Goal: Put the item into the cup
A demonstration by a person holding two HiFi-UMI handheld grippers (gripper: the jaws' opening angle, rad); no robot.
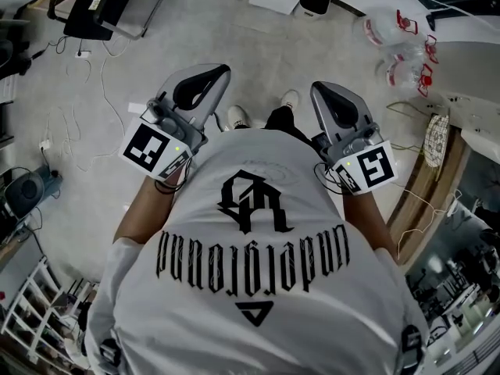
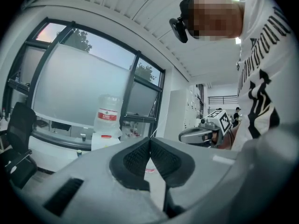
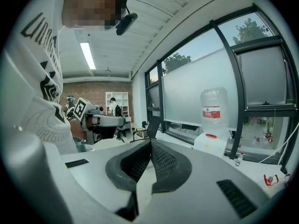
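My left tool (image 2: pixel 150 143) and right tool (image 3: pixel 150 144) are both pressed together on nothing, held out over the floor (image 1: pixel 258 53). Neither item nor cup shows in any view. If I reach the item with the tools closed, I'd probably knock it away rather than pinch it.

A pale grey concrete floor (image 1: pixel 258 45) is strewn with thin white cables (image 1: pixel 86 76). Tall dark-framed windows with frosted panes (image 3: pixel 201 92) line one wall, and a clear water bottle on a white dispenser (image 3: pixel 214 108) stands before them. A black office chair (image 2: pixel 18 139) sits near the sill. A long fluorescent tube (image 3: pixel 87 55) lights the white ribbed ceiling (image 2: pixel 140 8). At the far end is a red brick wall (image 3: pixel 93 90).
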